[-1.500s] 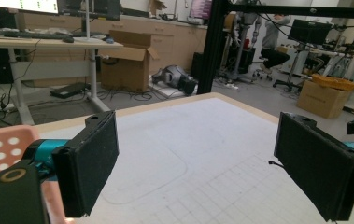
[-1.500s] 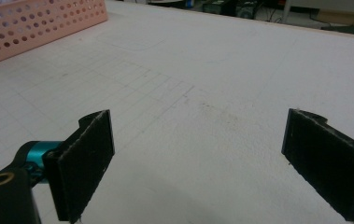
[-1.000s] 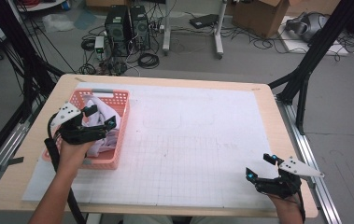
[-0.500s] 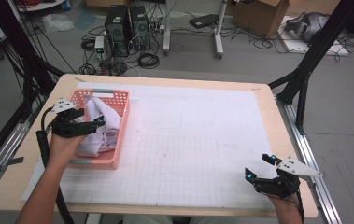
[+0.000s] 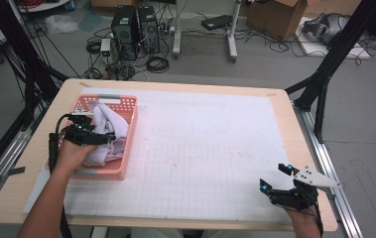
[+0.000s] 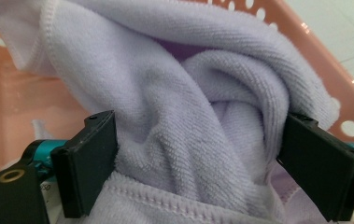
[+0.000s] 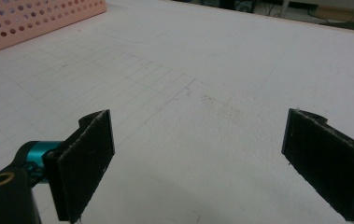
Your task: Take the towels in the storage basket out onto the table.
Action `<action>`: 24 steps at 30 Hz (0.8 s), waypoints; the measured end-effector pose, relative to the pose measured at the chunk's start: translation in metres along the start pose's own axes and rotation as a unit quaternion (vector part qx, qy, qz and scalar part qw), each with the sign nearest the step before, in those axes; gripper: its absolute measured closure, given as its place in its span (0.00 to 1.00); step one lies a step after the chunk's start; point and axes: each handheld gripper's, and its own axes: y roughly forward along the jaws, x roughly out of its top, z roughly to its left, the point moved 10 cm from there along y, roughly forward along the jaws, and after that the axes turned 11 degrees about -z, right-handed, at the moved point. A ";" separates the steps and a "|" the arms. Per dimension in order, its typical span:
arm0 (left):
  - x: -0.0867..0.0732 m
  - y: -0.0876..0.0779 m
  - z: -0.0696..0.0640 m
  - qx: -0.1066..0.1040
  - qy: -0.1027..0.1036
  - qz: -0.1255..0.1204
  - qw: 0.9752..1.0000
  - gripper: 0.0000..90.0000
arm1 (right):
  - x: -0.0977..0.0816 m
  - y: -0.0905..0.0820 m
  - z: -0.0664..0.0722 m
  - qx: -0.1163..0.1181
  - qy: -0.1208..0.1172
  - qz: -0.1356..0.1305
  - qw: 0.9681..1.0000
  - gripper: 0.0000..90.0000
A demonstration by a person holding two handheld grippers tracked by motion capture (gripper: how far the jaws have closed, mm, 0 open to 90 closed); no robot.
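A pale lilac towel [image 5: 110,125] lies bunched in a pink perforated basket [image 5: 130,135] at the table's left. My left gripper [image 5: 104,139] reaches into the basket from its left side. It is open, and its jaws stand wide on either side of a thick fold of the towel [image 6: 188,121]. Behind the fold is the basket wall [image 6: 300,42]. My right gripper [image 5: 276,179] rests open near the table's front right corner, with nothing between its jaws. Ahead of the right gripper [image 7: 202,158] is bare gridded mat, and the basket [image 7: 25,18] is far off at the upper left.
A white gridded mat [image 5: 210,148] covers most of the wooden table [image 5: 280,99]. On the floor beyond the far edge are computer towers [image 5: 136,29], cables and a cardboard box [image 5: 275,15]. Black frame struts [image 5: 324,84] rise at both sides.
My left gripper has shifted slightly within the basket and sunk lower into the towel, whose folds have moved with it. The right gripper has stayed put.
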 end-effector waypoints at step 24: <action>-0.040 0.023 0.014 0.021 0.020 0.126 0.992 0.22 | -0.002 0.001 0.001 0.001 -0.005 0.006 1.000 0.09</action>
